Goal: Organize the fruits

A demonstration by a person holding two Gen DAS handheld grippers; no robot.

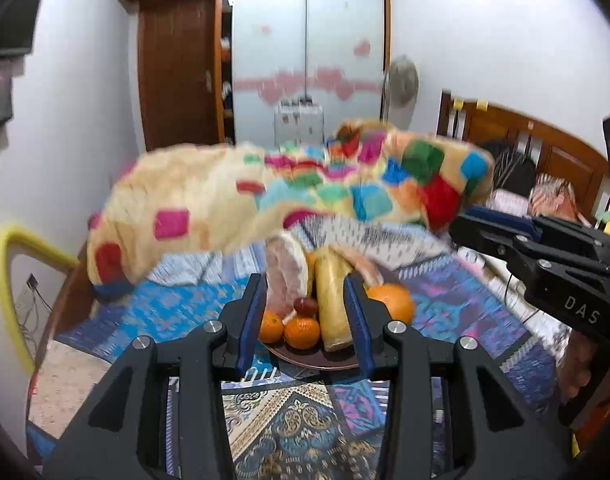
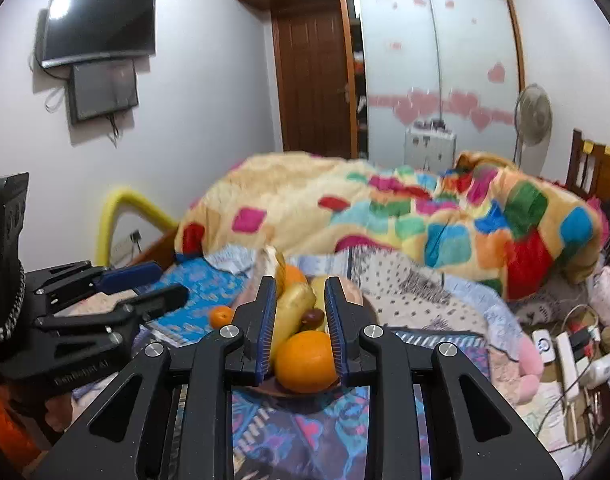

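Note:
A brown plate (image 1: 319,362) of fruit sits on the patterned bedspread. It holds two small oranges (image 1: 301,332), a large orange (image 1: 391,302), a long yellow fruit (image 1: 335,304), a dark red fruit (image 1: 305,306) and a pale pomelo piece (image 1: 285,276). My left gripper (image 1: 305,284) hovers short of the plate, jaws apart, nothing between the blue pads. My right gripper (image 2: 299,282) is also raised before the plate (image 2: 289,394), jaws a narrow gap apart and empty; the large orange (image 2: 305,360) lies beyond them. Each gripper shows in the other's view: right gripper (image 1: 461,226), left gripper (image 2: 173,280).
A bunched colourful blanket (image 2: 425,216) lies behind the plate. A power strip, chargers and cables (image 2: 565,356) crowd the bed's right edge. A yellow padded rail (image 1: 9,264) marks the left edge, a wooden headboard (image 1: 545,140) the far right. A wardrobe and fan stand behind.

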